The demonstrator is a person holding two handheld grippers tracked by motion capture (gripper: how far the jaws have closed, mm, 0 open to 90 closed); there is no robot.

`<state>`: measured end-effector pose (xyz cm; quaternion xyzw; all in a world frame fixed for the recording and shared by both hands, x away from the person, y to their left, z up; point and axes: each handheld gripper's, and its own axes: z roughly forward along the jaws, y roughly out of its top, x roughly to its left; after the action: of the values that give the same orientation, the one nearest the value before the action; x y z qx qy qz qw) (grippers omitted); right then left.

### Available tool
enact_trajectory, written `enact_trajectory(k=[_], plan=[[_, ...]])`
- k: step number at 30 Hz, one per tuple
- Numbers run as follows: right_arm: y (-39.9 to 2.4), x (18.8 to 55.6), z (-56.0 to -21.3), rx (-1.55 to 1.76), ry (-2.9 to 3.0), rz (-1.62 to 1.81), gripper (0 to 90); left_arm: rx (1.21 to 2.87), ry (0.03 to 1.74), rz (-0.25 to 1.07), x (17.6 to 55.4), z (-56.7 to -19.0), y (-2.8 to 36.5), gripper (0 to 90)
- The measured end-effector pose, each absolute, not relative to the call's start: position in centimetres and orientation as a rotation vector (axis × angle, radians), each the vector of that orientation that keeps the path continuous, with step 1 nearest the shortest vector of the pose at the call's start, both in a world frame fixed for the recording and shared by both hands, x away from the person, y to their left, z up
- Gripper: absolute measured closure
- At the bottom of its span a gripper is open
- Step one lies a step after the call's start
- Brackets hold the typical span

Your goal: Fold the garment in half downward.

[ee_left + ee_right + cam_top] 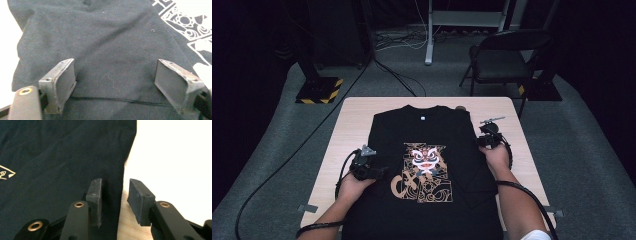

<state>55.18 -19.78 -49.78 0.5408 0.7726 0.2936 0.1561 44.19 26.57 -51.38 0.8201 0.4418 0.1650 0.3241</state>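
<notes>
Dark room all around, grey carpet, a folding chair (502,57) off at the back, and right in front of me a pale wooden surface (357,120) with a black T-shirt (422,135) spread on it, printed side up, collar away from me, hem hanging off my edge. Both sleeves look folded in already, so the shirt reads as a long dark panel with the lion print (424,172) in the middle.

Now, this is soft knit cotton, light and limp. It won't hold any shape, it will sag from wherever I pinch it, and it will drag and wrinkle if I slide it over the wood. No fear of breaking anything; the risk I see is catching just the top layer at a fold and leaving the one beneath behind. Best bet, I reckon, is the side edges, pinching through every layer.

My left gripper (379,173) lies low over the shirt's left half, beside the print, my hand (352,184) behind it and forearm angled in from the bottom. Its fingers (60,85) are wide apart, nothing between them but flat fabric and a seam line running across below.

My right gripper (484,140) sits at the shirt's right edge, up near the folded sleeve, wrist reaching forward. Its fingers (96,197) are only narrowly apart and straddle that edge, one over the cloth, the other over bare wood. They haven't closed on the cloth, as far as I can tell.
</notes>
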Motion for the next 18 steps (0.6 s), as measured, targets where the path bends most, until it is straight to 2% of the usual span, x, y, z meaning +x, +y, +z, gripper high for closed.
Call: enact_trajectory(k=[7, 14, 18], plan=[[-19.9, 55.5, -49.9, 1.562, 2.235, 0.864, 70.0, 2.092, 1.226, 0.374, 45.5, -50.3, 28.2, 19.8], [-19.8, 55.5, -50.0, 1.554, 2.263, 0.902, 85.3, 2.071, 1.356, 0.438, 49.2, -49.7, 29.9, 22.3], [-19.5, 55.4, -49.9, 1.517, 2.277, 0.875, 86.6, 2.060, 1.411, 0.441, 51.1, -49.8, 30.1, 23.2]])
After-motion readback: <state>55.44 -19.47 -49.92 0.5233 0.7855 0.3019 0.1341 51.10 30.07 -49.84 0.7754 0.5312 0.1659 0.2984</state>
